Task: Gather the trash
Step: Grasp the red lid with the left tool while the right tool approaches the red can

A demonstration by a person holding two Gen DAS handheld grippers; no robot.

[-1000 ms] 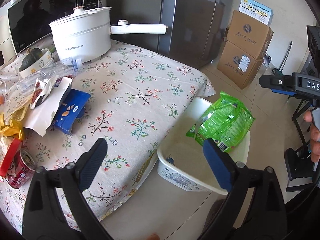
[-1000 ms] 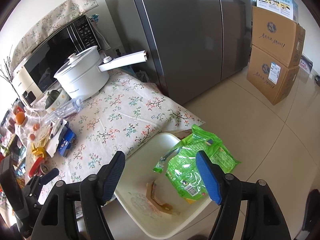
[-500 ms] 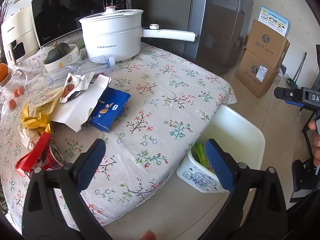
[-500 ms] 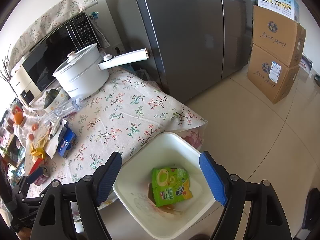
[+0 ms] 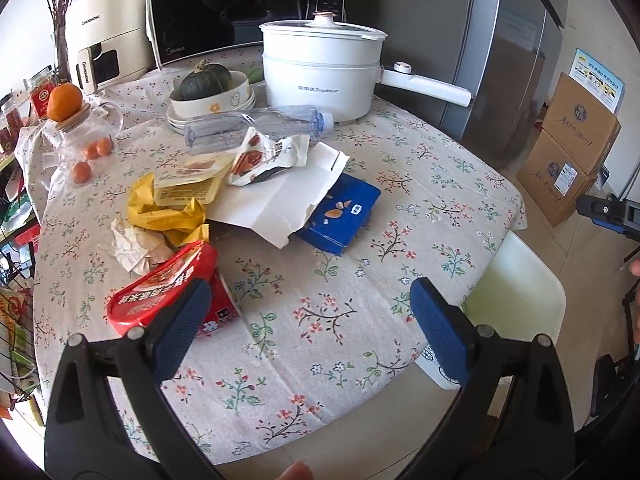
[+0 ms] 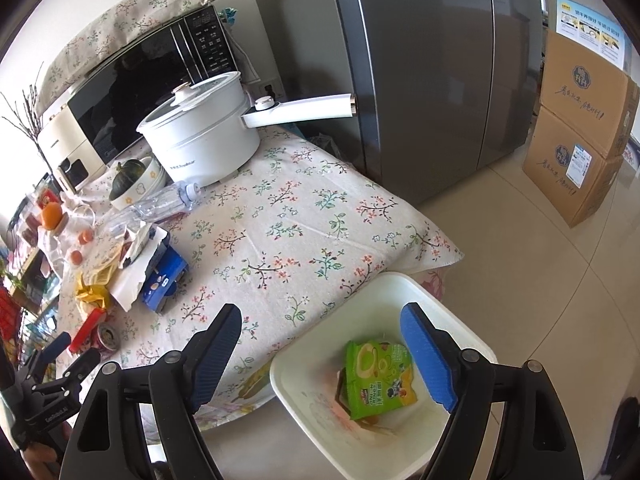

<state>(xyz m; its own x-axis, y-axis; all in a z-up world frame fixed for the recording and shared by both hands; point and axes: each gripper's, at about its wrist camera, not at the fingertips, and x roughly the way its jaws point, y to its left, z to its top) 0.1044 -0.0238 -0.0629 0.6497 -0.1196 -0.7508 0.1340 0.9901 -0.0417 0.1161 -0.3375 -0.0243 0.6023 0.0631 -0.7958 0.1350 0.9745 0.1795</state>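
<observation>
Left gripper (image 5: 310,316) hangs over the near edge of the desk (image 5: 460,184), jaws wide, nothing between them; I read that as lining up for the next pick, since the trash pile sits lower left to centre of its frame. Going left to right there: red snack cup (image 5: 168,292) tipped on its side, just behind the left jaw pad and closest to grab; crumpled paper (image 5: 134,244) and yellow wrappers (image 5: 164,208) touching behind it; torn white paper (image 5: 280,200) draped over the blue box (image 5: 340,212); an opened snack packet (image 5: 272,156) on top of the paper; clear plastic bottle (image 5: 256,126) lying flat in front of the pot (image 5: 320,68). Pot reads "Royalstar", microwave (image 5: 224,4) "Midea"; the cream appliance (image 5: 104,52) in the upper left has a brand I can't make out cleanly. Blue box and red cup carry print too small to read. Pumpkin in bowl (image 5: 208,88) and the oranges (image 5: 64,100) look like keepers, not trash. Right gripper (image 6: 320,356) is above the white bin (image 6: 296,376) at lower right of its frame, jaws wide and empty; the bin sits on the floor against the desk's corner, presumably so drops are short. Green packet (image 6: 380,380) already lies flat inside over some brown scrap; its lettering is partly legible, not enough to quote. Cartons (image 6: 580,132) at far right carry handwritten-style script I can't read.
</observation>
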